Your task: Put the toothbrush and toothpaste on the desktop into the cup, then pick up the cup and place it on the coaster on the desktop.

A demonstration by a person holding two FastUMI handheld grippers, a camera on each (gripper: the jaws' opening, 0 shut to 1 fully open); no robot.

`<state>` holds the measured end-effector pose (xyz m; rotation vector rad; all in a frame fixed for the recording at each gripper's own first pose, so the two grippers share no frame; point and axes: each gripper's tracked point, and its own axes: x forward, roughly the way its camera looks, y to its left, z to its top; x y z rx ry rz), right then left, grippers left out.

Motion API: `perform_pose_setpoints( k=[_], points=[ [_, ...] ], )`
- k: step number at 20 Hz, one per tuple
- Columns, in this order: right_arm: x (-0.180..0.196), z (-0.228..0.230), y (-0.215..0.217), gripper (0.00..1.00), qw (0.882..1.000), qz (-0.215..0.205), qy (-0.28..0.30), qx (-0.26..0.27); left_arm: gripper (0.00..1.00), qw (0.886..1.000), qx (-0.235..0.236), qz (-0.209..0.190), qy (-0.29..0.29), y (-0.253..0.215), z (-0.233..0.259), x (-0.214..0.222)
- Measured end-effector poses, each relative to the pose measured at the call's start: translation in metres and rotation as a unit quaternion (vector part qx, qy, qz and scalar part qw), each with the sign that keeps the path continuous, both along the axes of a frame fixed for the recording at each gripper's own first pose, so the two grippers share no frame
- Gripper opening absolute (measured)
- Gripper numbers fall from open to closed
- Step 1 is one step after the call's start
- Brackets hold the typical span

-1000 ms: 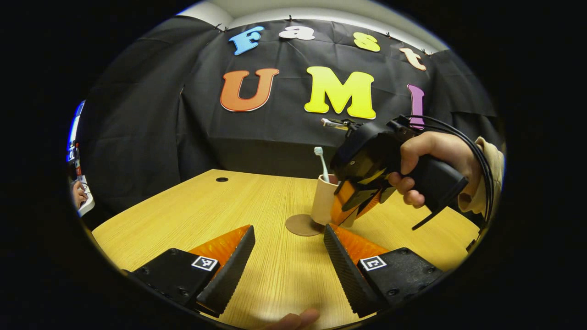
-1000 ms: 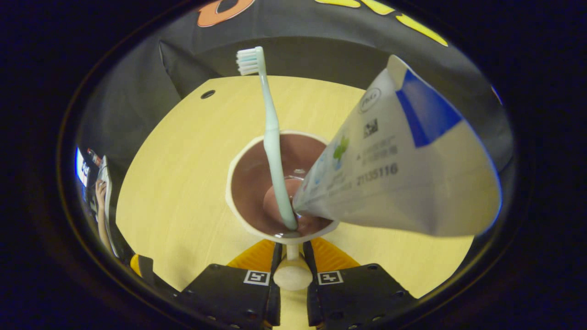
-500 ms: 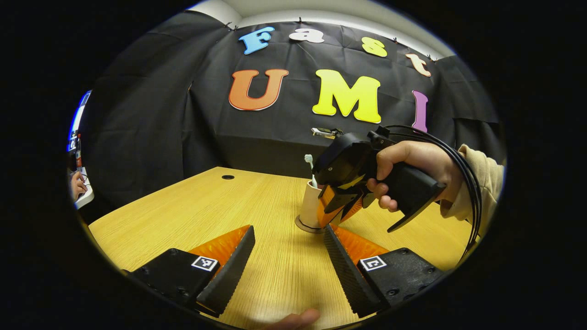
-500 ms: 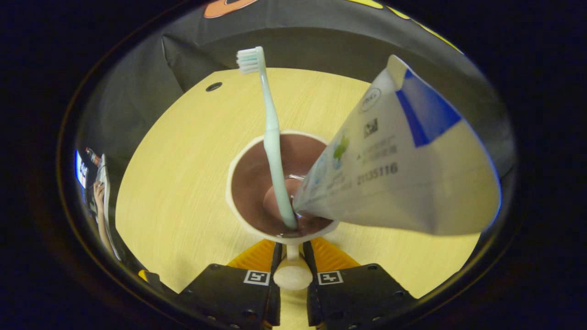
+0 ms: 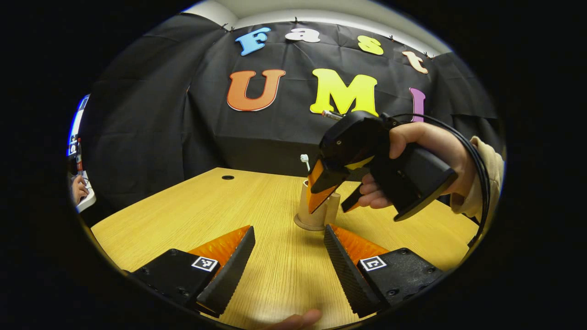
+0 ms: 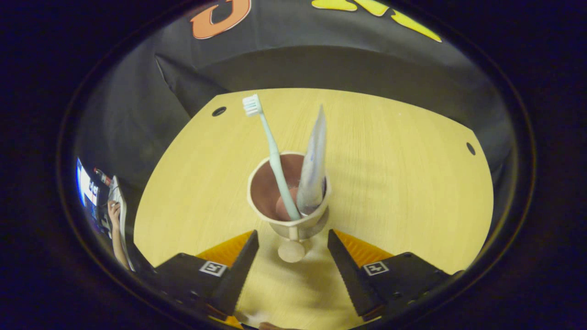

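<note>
I see cup [image 6: 289, 201] upright mid-desk [image 6: 390, 183], seated on coaster [image 5: 306, 224]. Toothbrush [image 6: 271, 156] stands in it, long axis leaning to 11 o'clock, bristles up. Toothpaste [image 6: 313, 169] beside it, edge-on, tip toward 12. Cup pale outside, brown inside, knob handle at 6. My right gripper [image 6: 292, 263] jaws spread wide, flanking handle, touching nothing. Left gripper [image 5: 289, 261] open, empty, low over desk. In left gripper view, right gripper plus hand [image 5: 412, 151] partly hide cup.

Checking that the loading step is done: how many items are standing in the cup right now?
2. The toothbrush leans toward the cup's left side, bristles up; the toothpaste stands beside it on the right. Anything small at the bottom could be hidden.
</note>
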<state>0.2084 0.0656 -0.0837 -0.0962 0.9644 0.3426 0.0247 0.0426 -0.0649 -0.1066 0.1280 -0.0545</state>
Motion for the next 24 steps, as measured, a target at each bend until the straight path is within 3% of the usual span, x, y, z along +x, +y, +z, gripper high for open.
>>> perform_pose_setpoints(
  k=[1,5,11,18,21,24],
  points=[
    [-0.003,0.004,-0.006,0.97,1.000,-0.001,-0.010,-0.002,0.96,1.000,0.002,-0.001,-0.002,-0.003,0.004,0.000],
    [-0.024,0.028,-0.022,0.91,0.999,-0.006,-0.027,0.037,0.96,1.000,-0.005,-0.006,-0.003,-0.006,0.013,-0.003],
    [-0.061,0.072,-0.083,0.94,0.990,-0.030,-0.124,0.063,0.96,1.000,0.002,-0.009,-0.007,-0.017,0.032,-0.009],
    [-0.131,0.096,-0.162,0.94,0.967,-0.062,-0.235,0.077,0.96,0.999,0.004,-0.033,-0.025,-0.046,0.069,-0.035],
    [-0.166,0.106,-0.176,0.95,0.957,-0.056,-0.267,0.094,0.96,0.998,0.009,-0.041,-0.037,-0.058,0.085,-0.051],
    [-0.171,0.106,-0.199,0.96,0.939,-0.069,-0.330,0.065,0.96,0.998,0.016,-0.046,-0.044,-0.067,0.094,-0.065]
  ],
)
